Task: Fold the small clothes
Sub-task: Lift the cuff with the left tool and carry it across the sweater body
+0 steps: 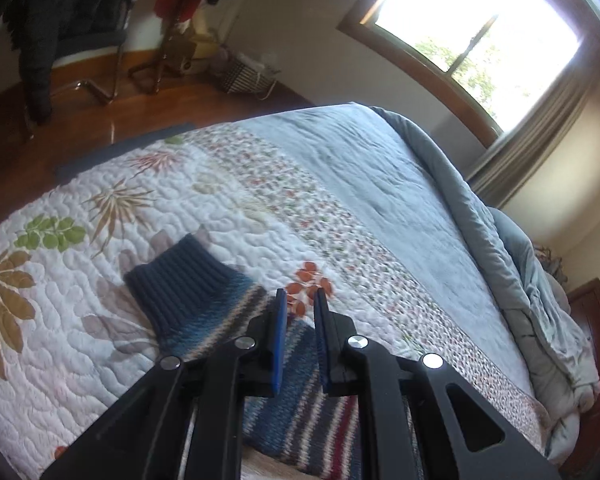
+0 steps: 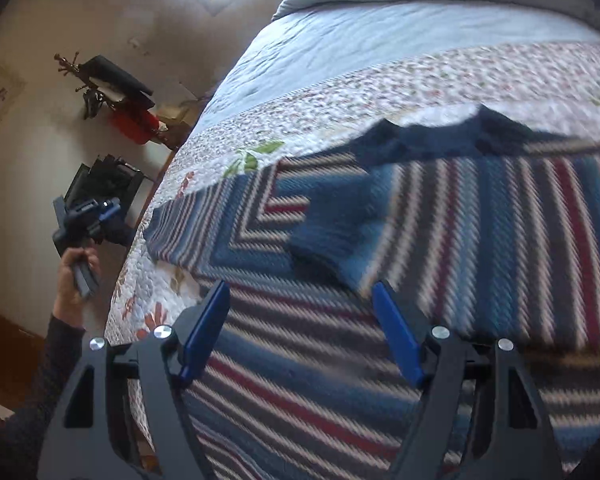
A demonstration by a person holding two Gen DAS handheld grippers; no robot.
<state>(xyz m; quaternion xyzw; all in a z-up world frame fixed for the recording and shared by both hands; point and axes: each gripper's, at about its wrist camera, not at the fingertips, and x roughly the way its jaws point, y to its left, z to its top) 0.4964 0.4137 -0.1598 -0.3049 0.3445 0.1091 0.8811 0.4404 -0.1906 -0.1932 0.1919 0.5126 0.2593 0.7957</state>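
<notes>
The right gripper [image 2: 300, 332] stood open over the striped sweater [image 2: 440, 220]; the left gripper [image 1: 300, 340] was nearly closed, apparently empty, above the quilt [image 1: 100, 240].

blur: striped sweater [image 2: 440, 216] smeared in right wrist view, neckline shape perhaps unreadable | cut off: sweater body ran past the bottom edge in left wrist view, only a sleeve cuff [image 1: 176, 272] near the quilt's [image 1: 100, 320] edge showed whole | hidden: left gripper [image 1: 300, 300] arms covered the sweater beneath
</notes>
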